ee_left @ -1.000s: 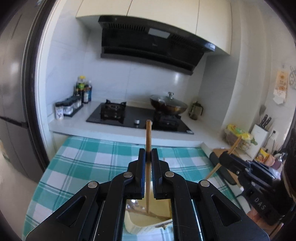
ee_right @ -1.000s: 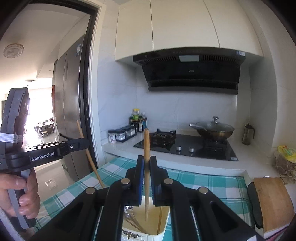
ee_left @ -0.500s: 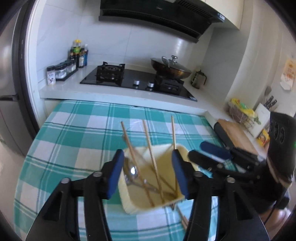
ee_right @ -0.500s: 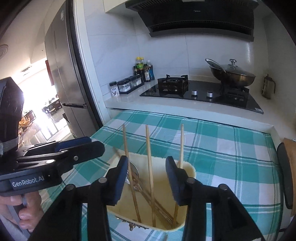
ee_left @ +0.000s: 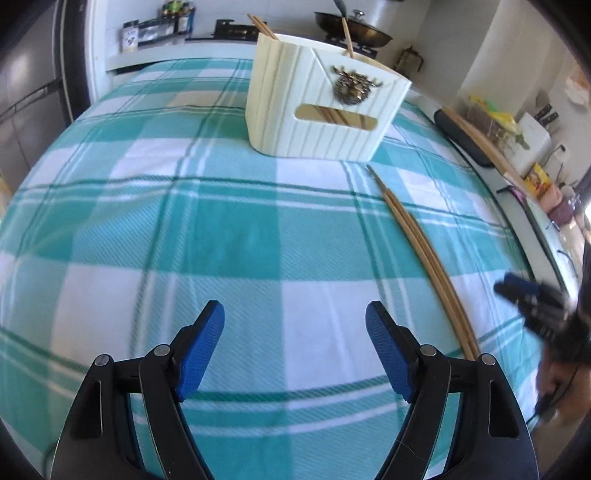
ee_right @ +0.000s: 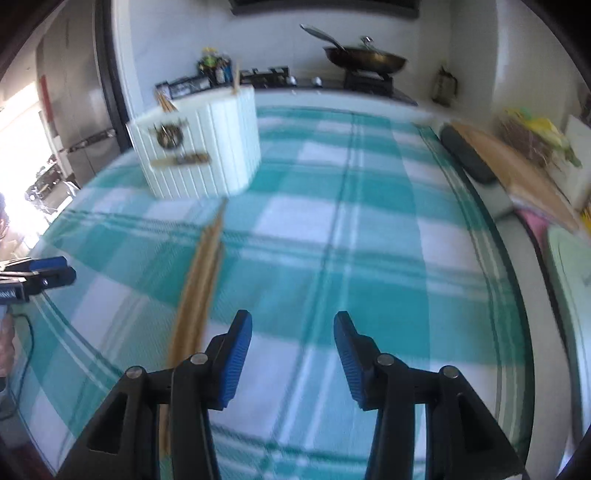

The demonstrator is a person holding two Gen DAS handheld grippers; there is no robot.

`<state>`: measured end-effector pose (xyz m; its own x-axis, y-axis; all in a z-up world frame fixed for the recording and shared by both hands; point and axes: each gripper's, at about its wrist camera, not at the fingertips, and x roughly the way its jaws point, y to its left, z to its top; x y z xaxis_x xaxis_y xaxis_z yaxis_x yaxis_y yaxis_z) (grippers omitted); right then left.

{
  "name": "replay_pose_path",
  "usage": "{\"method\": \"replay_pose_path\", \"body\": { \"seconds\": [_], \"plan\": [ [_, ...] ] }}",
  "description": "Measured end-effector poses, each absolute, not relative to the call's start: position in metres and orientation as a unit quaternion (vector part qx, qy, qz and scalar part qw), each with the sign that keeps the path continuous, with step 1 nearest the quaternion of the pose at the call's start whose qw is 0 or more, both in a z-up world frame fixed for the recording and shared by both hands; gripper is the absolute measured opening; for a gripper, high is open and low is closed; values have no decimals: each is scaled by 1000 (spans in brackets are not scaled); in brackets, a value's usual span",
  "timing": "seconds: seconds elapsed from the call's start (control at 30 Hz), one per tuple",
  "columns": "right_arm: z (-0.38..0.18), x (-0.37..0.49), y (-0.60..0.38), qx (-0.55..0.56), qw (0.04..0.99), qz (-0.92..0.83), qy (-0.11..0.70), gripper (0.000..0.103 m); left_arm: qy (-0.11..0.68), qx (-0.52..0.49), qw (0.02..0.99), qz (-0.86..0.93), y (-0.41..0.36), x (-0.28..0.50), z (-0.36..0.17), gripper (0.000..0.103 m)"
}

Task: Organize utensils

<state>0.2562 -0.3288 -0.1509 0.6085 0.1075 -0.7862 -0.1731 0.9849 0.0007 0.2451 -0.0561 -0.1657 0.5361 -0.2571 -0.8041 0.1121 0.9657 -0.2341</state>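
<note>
Chopsticks (ee_left: 258,25) stand in cream holder (ee_left: 317,110) (upright).

White-tiled kitchen wall (ee_right: 177,33), perhaps a steel fridge (ee_right: 70,110) at left.

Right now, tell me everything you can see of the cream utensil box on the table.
The utensil box is a cream, ribbed container, plastic by the look of it, standing upright on the green checked tablecloth. Its near face has a slot-shaped handle cutout and a dark metallic ornament above it. Chopsticks stick up out of its open top, and more show through the cutout. Neither gripper touches it. Loose chopsticks lie on the cloth in front of it, their tips just short of its base.
</note>
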Motion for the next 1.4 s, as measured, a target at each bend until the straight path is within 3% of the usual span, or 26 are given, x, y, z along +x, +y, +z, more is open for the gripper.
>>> {"method": "replay_pose_path", "body": {
  "seconds": [0.13, 0.57, 0.73, 0.83, 1.07, 1.17, 1.23, 1.4],
  "plan": [
    [-167, 221, -343, -11, 899, 54, 434, 47, 455, -75, 880, -115, -88, 241, -160, 87],
    [-175, 212, -353, 33, 905, 34, 422, 47, 459, -23, 884, -87, -174, 265, -175, 89],
    [-174, 209, -362, 59, 906, 33, 417, 47, 468, 13, 881, -69, -186, 267, -186, 90],
    [-175, 207, -367, 74, 906, 34, 416, 47, 462, 22, 884, -63, -183, 264, -188, 98],
    [-175, 207, -366, 75, 905, 36, 416, 47, 471, 10, 879, -67, -171, 265, -188, 94],
    [-174, 206, -361, 65, 907, 38, 415, 47, 462, 22, 883, -85, -174, 258, -185, 80],
    [-172, 204, -355, 52, 908, 46, 412, 47, 454, 40, 885, -96, -178, 253, -184, 59],
    [-169, 201, -327, 48, 898, 120, 420, 47, 445, 55, 888, -98, -176, 248, -182, 19]
  ]
}}
